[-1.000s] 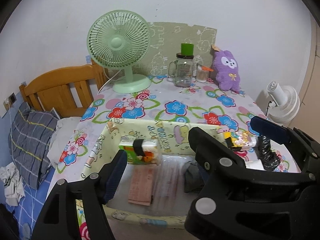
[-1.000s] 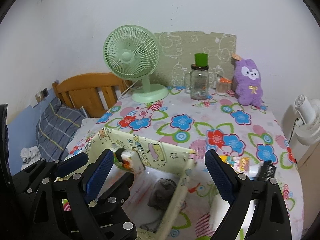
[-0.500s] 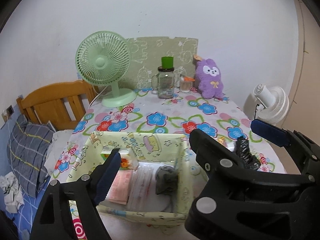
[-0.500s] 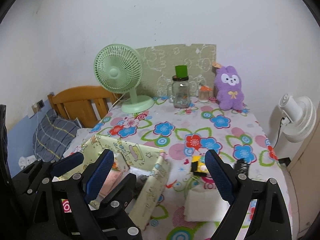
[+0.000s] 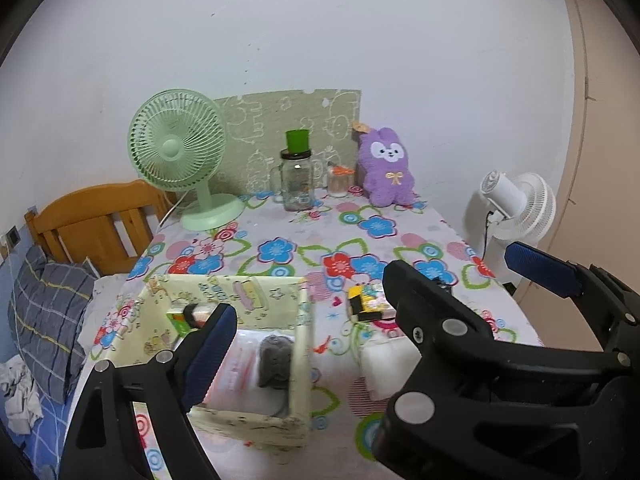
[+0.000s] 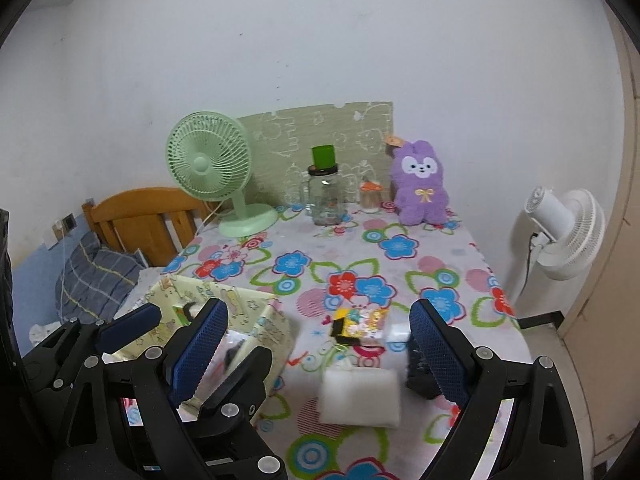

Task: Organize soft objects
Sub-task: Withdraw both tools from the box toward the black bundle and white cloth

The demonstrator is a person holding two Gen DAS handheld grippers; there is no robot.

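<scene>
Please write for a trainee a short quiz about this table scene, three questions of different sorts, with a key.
1. True or false: the purple plush toy lies inside the fabric box.
2. Multiple choice: the white soft pack lies (A) in the box, (B) on the tablecloth beside the box, (C) on the bed.
3. Fill in: the right hand-held gripper holds ____.

Key: 1 false, it sits upright at the far edge of the table near the wall. 2 B. 3 nothing; its jaws stand wide apart and empty. The left hand-held gripper is opening, also empty.
</scene>
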